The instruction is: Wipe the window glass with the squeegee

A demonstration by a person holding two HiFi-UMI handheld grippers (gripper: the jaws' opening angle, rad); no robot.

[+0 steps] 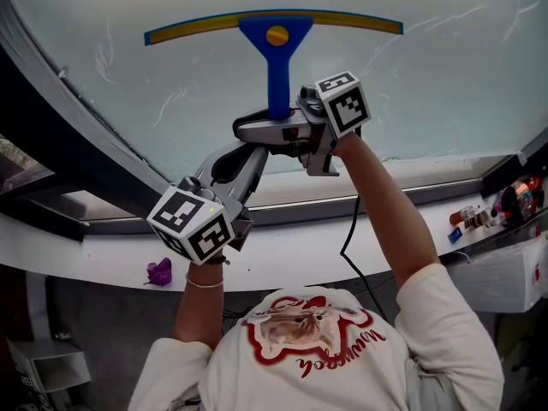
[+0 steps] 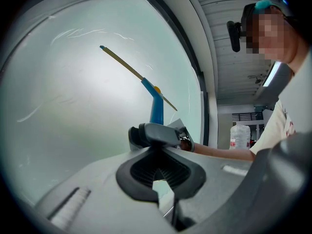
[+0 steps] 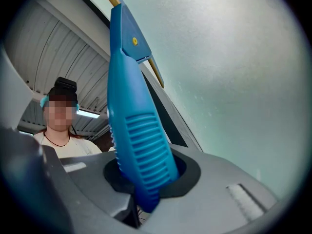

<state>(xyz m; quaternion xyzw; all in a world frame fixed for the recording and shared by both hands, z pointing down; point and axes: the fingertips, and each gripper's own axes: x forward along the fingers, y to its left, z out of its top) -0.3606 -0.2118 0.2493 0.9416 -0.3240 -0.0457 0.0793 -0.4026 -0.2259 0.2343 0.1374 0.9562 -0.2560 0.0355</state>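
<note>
The squeegee [image 1: 278,71] has a blue handle and a long blue-and-yellow blade that lies flat and level against the window glass [image 1: 437,84], high up in the head view. My right gripper [image 1: 280,128] is shut on the lower end of the handle. In the right gripper view the ribbed blue squeegee handle [image 3: 139,130] fills the hollow between the jaws of the right gripper [image 3: 146,182]. My left gripper [image 1: 250,154] reaches up just below and left of the right one, shut with nothing in it. From the left gripper [image 2: 161,177] I see the squeegee [image 2: 156,108] and glass [image 2: 73,106] ahead.
A dark window frame [image 1: 73,139] runs down the left side. Below the glass is a white sill [image 1: 300,247] with a small purple object [image 1: 158,272] and bottles [image 1: 475,217] at the right. A black cable [image 1: 351,238] hangs under my right arm.
</note>
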